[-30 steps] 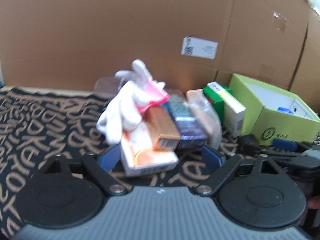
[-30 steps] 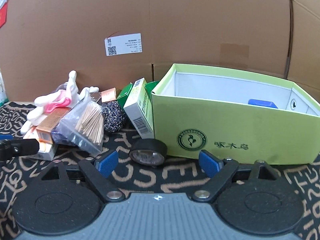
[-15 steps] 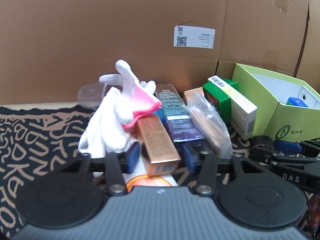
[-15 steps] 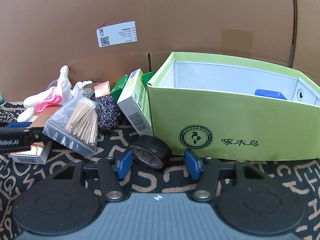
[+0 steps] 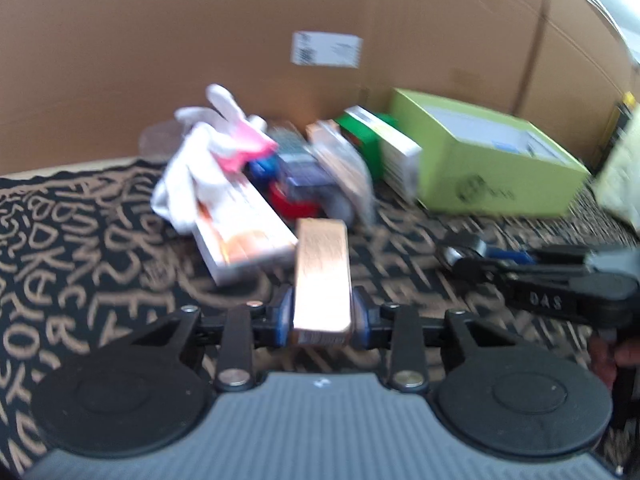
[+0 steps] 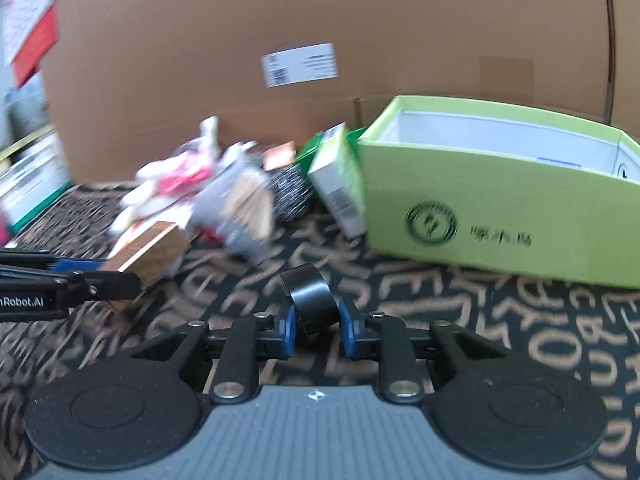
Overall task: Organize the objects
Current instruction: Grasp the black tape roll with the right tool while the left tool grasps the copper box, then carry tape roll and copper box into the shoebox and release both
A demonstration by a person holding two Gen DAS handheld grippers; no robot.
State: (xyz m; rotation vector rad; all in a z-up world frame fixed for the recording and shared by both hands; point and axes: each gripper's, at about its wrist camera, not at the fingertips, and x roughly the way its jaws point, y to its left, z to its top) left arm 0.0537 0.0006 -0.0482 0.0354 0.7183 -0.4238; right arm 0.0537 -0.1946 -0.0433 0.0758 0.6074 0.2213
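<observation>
Copper box clamped between pads of left gripper, jaws just closed on it; box held clear of pile on patterned cloth. Black tape roll pinched in right gripper, jaws just closed. Green box seen beyond, open-topped. Both views blurred.

Each claw has a ribbed grey body, two round black discs, black linkage arms with silver screws, and blue pads. The right claw matches; white lettering marks their arms.
</observation>
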